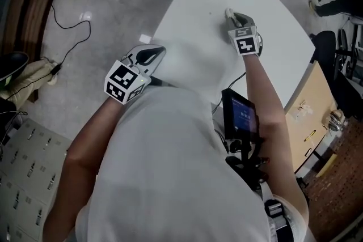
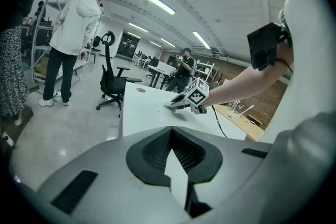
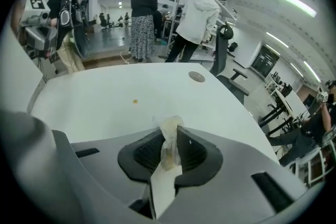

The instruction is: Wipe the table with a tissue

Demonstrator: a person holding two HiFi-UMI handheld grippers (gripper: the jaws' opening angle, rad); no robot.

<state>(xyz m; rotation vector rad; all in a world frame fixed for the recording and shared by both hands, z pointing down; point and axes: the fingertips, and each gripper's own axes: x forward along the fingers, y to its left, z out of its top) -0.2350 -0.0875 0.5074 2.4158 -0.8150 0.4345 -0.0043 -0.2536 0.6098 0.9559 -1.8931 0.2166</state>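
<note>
Right gripper [image 3: 169, 157], upper centre of head view: jaws nearly together, pinching crumpled tissue [image 3: 170, 136] low over table [image 3: 100, 97]. Left gripper [image 2: 173, 165]: jaws together, empty, by table edge. Risks I watch: thin pinch lets tissue slip under drag; orange speck [image 3: 135, 101], left of centre in right gripper view, gets missed.

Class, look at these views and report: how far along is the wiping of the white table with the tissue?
Done: the tissue is yellow-stained, so some wiping has probably happened. In hand: the right tool pinches it over the white table. Left: a small orange speck sits on the surface ahead. The left tool hangs by the table's near edge.
</note>
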